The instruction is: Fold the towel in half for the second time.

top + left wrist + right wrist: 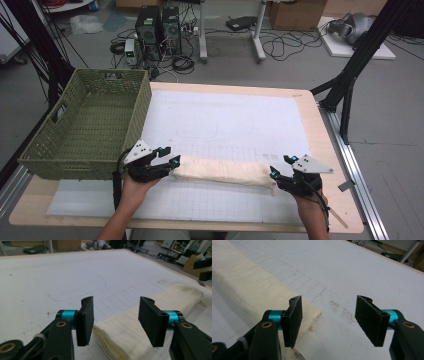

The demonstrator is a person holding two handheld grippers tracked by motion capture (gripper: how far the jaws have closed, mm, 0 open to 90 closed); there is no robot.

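Observation:
A cream cloth (220, 171), folded into a long narrow strip, lies flat across the near part of the white gridded mat (225, 120). My left gripper (169, 155) hovers at its left end, jaws open and pads off the fabric. In the left gripper view, the cloth (125, 322) runs away from between the open jaws of that gripper (116, 300), with the other gripper (203, 268) far off at its end. My right gripper (281, 166) sits at the cloth's right end, also open. In the right gripper view, the cloth's corner (249, 290) lies beside the left jaw of the open gripper (328, 298).
A green woven basket (75, 155) stands at the table's left edge, close to my left gripper. The wooden table's right edge (330, 150) lies just beyond my right hand. Bare mat stretches behind the cloth. Computers, cables and black frame legs are on the floor beyond.

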